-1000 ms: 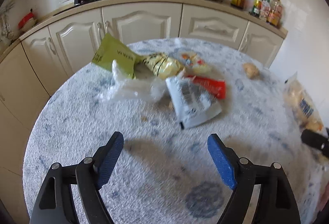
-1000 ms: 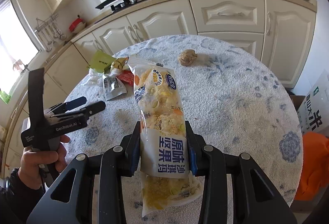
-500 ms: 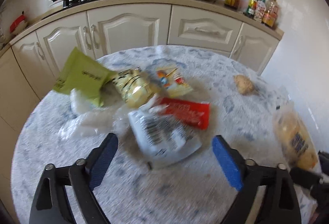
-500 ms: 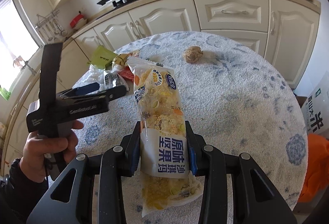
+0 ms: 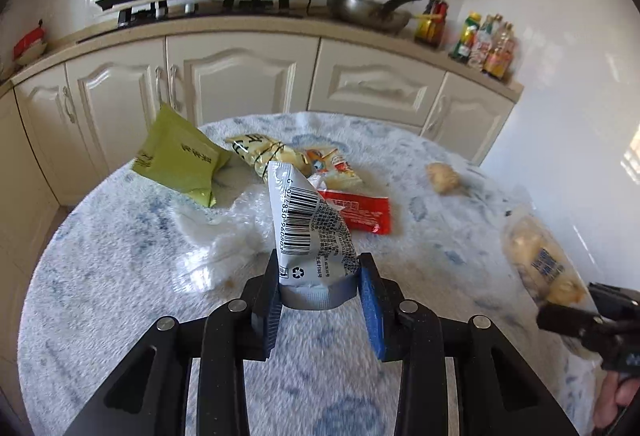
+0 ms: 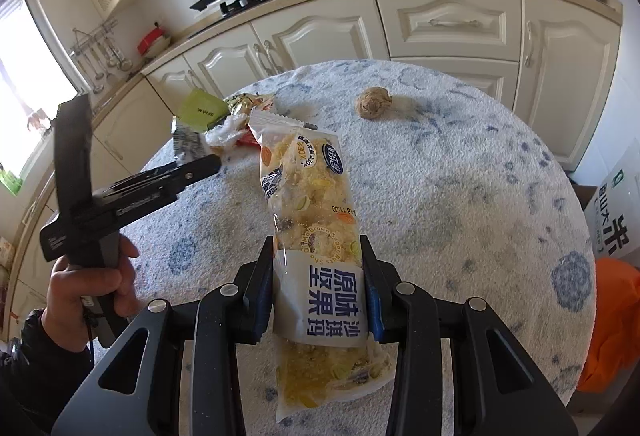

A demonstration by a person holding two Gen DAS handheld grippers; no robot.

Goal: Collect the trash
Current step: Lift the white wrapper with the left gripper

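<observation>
A grey-white barcode wrapper (image 5: 310,232) stands tilted up between the blue pads of my left gripper (image 5: 318,276). The jaws are closing, and both pads press on the wrapper's lower end. From the right wrist view, the left gripper (image 6: 200,166) reaches into the trash pile with the wrapper (image 6: 186,142) at its tip. My right gripper (image 6: 320,264) is shut on a long clear snack bag (image 6: 312,196) of yellow pieces, held over the round table (image 6: 460,176). The same bag (image 5: 540,260) shows at the right edge of the left wrist view.
Behind the wrapper lie a green packet (image 5: 176,160), a yellow wrapper (image 5: 260,154), an orange-white wrapper (image 5: 336,166), a red sachet (image 5: 360,212) and clear plastic (image 5: 224,232). A brown lump (image 6: 374,102) sits apart. An orange bag (image 6: 612,316) and a box (image 6: 616,220) stand beside the table.
My left gripper moved forward to the pile and its jaws narrowed onto the barcode wrapper, which now stands up off the table. The right gripper and its bag stayed put.
</observation>
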